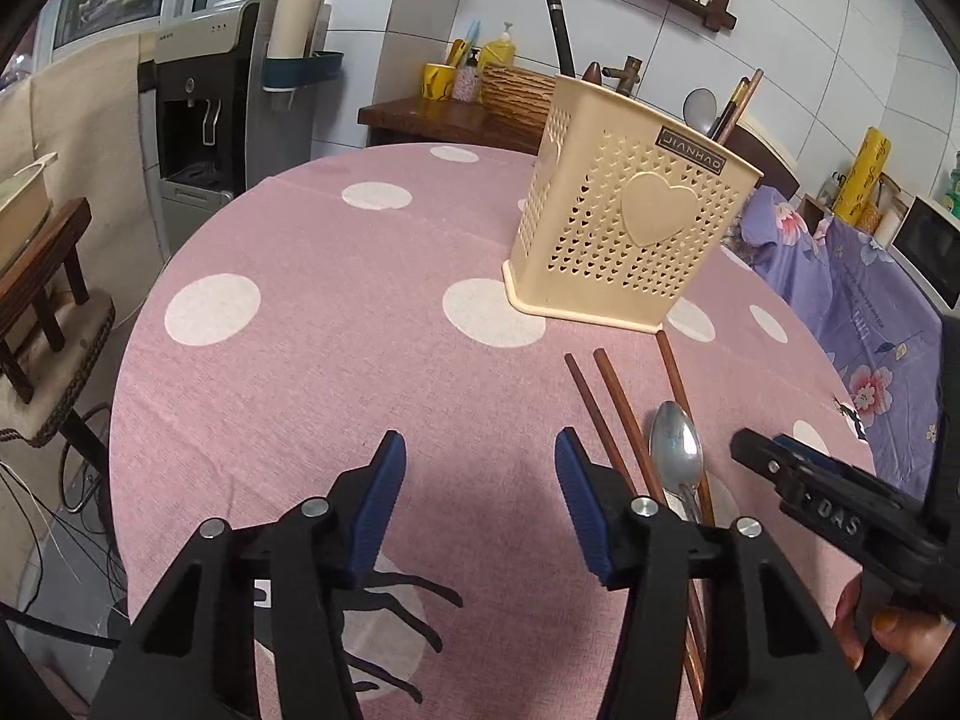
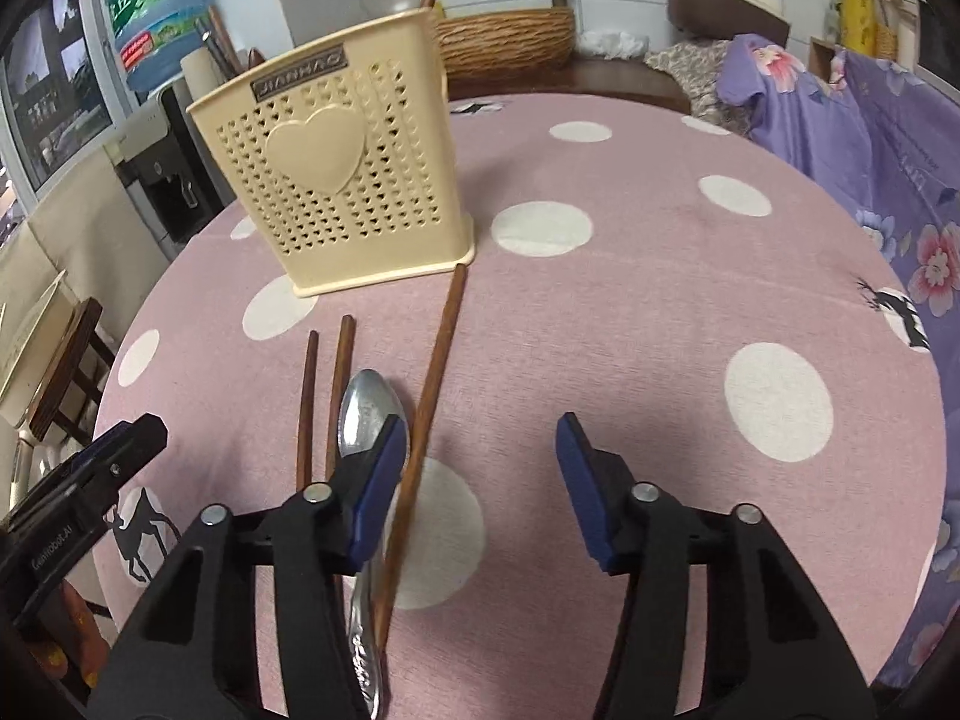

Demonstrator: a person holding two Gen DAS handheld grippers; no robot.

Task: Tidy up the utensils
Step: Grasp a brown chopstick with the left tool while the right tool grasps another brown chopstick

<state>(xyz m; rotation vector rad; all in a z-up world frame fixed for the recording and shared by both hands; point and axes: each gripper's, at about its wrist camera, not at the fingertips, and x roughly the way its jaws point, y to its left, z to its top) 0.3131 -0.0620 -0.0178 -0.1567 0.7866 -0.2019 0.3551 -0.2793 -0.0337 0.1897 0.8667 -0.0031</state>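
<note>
Both grippers, left gripper (image 1: 477,468) and right gripper (image 2: 480,453), hover half-open and empty over 3 chopsticks (image 2: 435,372) and a spoon (image 2: 366,405) lying before the holder (image 2: 342,180); best straddle 1 piece squarely before closing

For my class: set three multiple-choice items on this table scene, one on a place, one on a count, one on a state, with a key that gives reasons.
1. Where does the loose spoon lie?
A. Inside the holder
B. On the tablecloth among the chopsticks
C. On the floor

2. How many loose chopsticks lie on the tablecloth?
A. One
B. Three
C. Six

3. What is between the right gripper fingers?
A. Nothing gripped
B. The spoon, clamped
C. The cream utensil holder

Key: 1 B, it rests between brown sticks in front of the holder. 2 B, three sticks show in both views. 3 A, the pads stand apart, pressing on nothing.
</note>
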